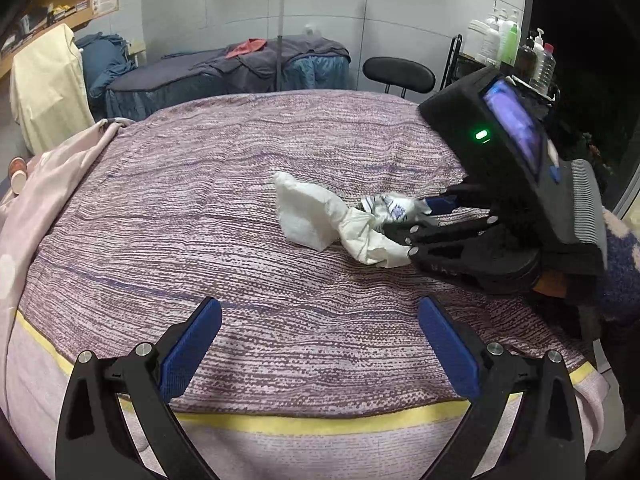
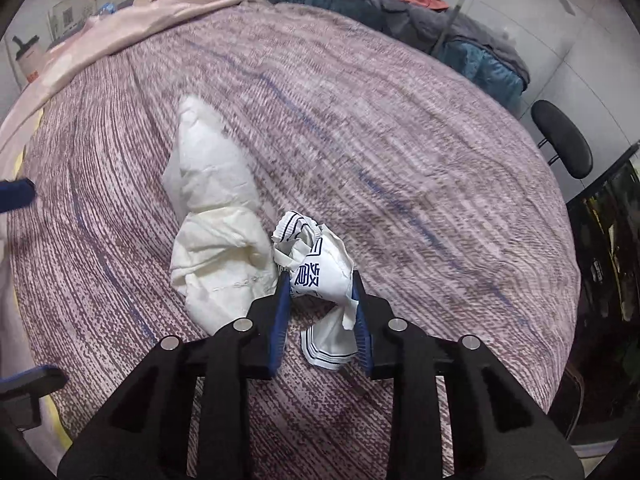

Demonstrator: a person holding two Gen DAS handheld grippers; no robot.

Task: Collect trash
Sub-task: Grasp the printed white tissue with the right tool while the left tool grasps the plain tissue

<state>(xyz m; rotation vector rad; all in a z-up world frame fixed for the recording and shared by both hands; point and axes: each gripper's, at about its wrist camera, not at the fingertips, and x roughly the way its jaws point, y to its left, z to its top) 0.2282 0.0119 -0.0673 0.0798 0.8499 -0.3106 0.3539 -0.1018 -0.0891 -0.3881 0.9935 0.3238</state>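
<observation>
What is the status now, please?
Right tongs shut on printed wrapper. Left tongs open, empty. White tissue beside wrapper, on bed cover.

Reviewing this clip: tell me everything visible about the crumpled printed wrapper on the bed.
The printed wrapper is a crumpled white packet, thin paper or plastic by its look, with dark blue stripes and characters. It sits pinched between the blue pads of the right gripper, one flap trailing down onto the purple woven bedspread. Its left side meets the plain white crumpled tissue.
</observation>
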